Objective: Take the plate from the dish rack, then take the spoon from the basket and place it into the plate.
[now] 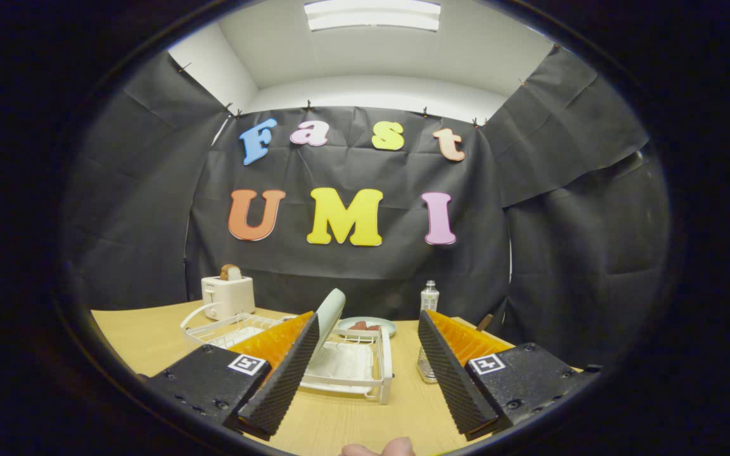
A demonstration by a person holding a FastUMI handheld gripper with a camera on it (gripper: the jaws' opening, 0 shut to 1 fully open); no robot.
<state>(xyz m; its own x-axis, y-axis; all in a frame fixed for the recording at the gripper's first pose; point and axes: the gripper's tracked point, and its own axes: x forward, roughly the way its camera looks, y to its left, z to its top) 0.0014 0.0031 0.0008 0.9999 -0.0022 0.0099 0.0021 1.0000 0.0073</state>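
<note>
Your tongs (365, 367) hang spread before the rack (365, 370), the upright plate (329, 320) just ahead. Step one: close on its rim.

Pale green plate (330, 315), white dish rack (352, 367), black ribbed fingers (286, 377) with orange backs, white toaster (228, 296), light wooden table (143, 329)

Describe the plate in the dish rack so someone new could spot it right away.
On the wooden table sits a white dish rack, just ahead of the open gripper. The plate stands on edge in it beside the left finger, pale green. Another plate lies flat behind the rack, holding food.
</note>
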